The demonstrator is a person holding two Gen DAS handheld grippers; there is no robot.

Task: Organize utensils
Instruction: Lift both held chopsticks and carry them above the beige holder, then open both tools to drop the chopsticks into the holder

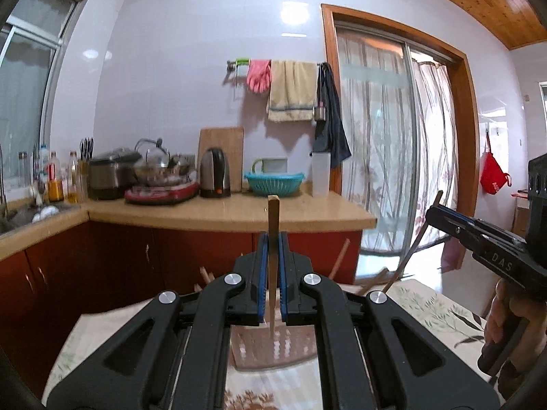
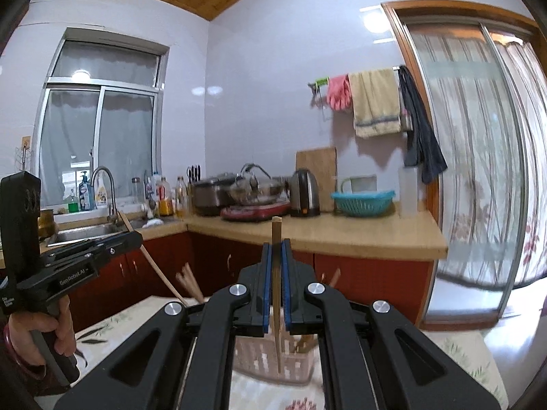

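Between the blue pads of the left hand-held gripper a wooden chopstick stands upright, the jaws closed tight on its middle; its square top pokes out toward 12 o'clock and its thin tip hangs toward 6 o'clock over the pinkish slotted utensil basket. That basket sits on the surface, which wears a leaf-patterned cloth, and more chopsticks lean out of it behind the jaws. The right hand-held gripper is likewise clamped on a second chopstick, held vertical, its lower end reaching down in front of the basket at 6 o'clock. In the left wrist view the right hand-held gripper shows at 3 o'clock, its stick slanting down toward the basket; in the right wrist view the left hand-held gripper sits at 9 o'clock, gripped by a hand, its stick angled the same way. Beyond, at 12 o'clock, a kitchen counter carries a kettle and a teal colander.
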